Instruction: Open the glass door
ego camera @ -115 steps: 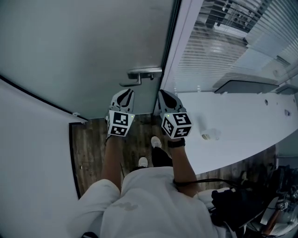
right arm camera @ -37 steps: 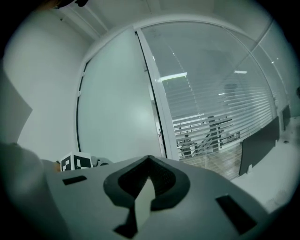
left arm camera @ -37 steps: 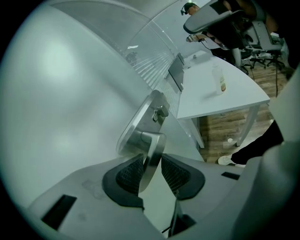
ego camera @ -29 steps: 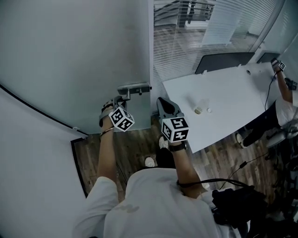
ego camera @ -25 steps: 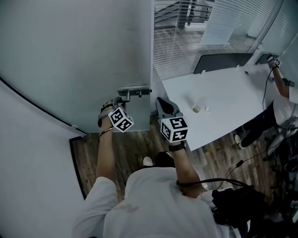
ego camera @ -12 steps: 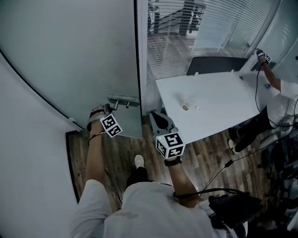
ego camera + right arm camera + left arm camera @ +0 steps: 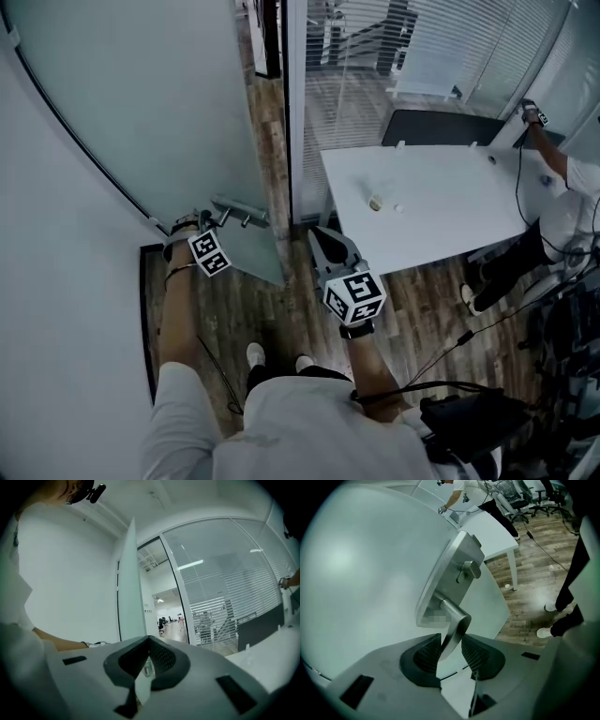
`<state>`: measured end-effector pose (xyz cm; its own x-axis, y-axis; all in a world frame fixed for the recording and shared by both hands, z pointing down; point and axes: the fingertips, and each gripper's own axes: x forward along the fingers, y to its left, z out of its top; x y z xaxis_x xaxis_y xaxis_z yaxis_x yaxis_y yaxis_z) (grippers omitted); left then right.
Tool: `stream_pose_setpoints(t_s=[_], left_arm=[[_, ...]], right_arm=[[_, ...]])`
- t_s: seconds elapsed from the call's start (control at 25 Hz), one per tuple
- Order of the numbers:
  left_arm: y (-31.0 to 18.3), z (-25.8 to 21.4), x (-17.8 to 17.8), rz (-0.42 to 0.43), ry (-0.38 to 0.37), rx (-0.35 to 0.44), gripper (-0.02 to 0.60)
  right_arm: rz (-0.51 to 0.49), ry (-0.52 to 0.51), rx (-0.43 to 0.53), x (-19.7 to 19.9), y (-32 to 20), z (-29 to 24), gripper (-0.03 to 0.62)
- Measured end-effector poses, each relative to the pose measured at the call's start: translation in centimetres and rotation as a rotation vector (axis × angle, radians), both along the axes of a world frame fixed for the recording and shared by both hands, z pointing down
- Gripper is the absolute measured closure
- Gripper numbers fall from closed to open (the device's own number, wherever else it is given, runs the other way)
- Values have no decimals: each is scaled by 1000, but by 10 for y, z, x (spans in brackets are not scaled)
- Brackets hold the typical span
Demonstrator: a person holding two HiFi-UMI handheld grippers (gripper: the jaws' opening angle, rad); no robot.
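Observation:
The frosted glass door point(image 7: 141, 94) stands swung inward, with a gap between its edge and the door frame point(image 7: 296, 112). My left gripper point(image 7: 214, 225) is shut on the metal lever handle point(image 7: 239, 211). In the left gripper view the lever handle point(image 7: 454, 623) runs down between the two dark pads point(image 7: 426, 656), out from its steel plate point(image 7: 450, 573) on the glass door point(image 7: 361, 573). My right gripper point(image 7: 321, 234) hovers shut and empty to the right of the door edge. From the right gripper point(image 7: 148, 644) view, the glass door point(image 7: 130, 602) shows edge-on beside the doorway.
A white table point(image 7: 441, 197) with a small cup point(image 7: 375, 202) stands close on the right. Another person point(image 7: 567, 202) is at its far end. Glass walls with blinds point(image 7: 422, 47) lie beyond. A black bag and cables point(image 7: 469, 412) lie on the wood floor at lower right.
The door has swung open toward me, so a gap with corridor floor now shows. My left gripper moved left and back with the handle. The right gripper drifted back with my body.

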<state>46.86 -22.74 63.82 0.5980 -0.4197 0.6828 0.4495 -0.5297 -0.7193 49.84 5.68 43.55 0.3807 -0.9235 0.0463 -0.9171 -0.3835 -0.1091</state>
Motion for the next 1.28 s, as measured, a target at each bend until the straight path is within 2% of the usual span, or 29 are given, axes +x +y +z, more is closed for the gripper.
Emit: stream_pose_setpoints(t_s=[0.24, 0.44, 0.76, 1.0, 1.2, 1.28], left_arm=[[13, -12, -72, -19, 3, 26, 463], [11, -15, -110, 4, 14, 26, 459], [5, -13, -174, 47, 43, 28, 451], [-4, -19, -210, 75, 83, 22, 445], [-7, -15, -248, 117, 93, 5, 440], [-9, -13, -265, 121, 87, -11, 438]], right_arm=[[-59, 17, 30, -44, -2, -30, 599], [-114, 11, 53, -73, -25, -44, 600], [-199, 22, 14, -127, -61, -35, 600], [-199, -5, -14, -123, -79, -32, 600], [-255, 6, 87, -148, -101, -47, 600], [-311, 26, 87, -168, -117, -46, 600]])
